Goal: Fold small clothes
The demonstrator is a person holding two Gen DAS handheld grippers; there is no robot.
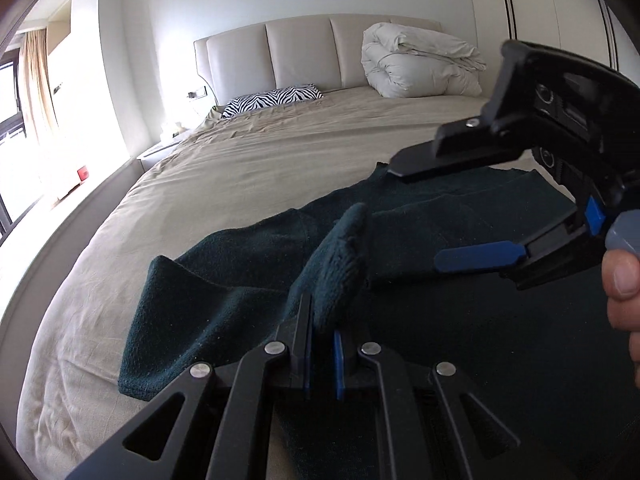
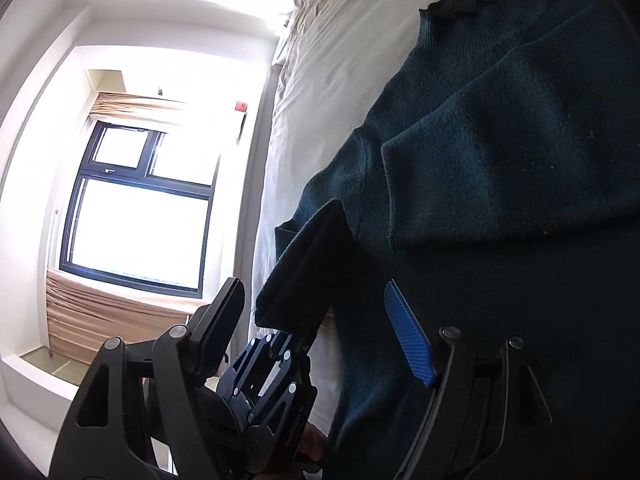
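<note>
L gripper is clamping tight on a fold of the dark green sweater, lifting it off the beige bed sheet. Rest of sweater is lying spread across the bed. R gripper is hovering just above it w/ jaws wide, nothing btwn them.

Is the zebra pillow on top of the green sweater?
No, the zebra pillow lies far up the bed by the headboard, while the sweater is spread near the foot.
</note>
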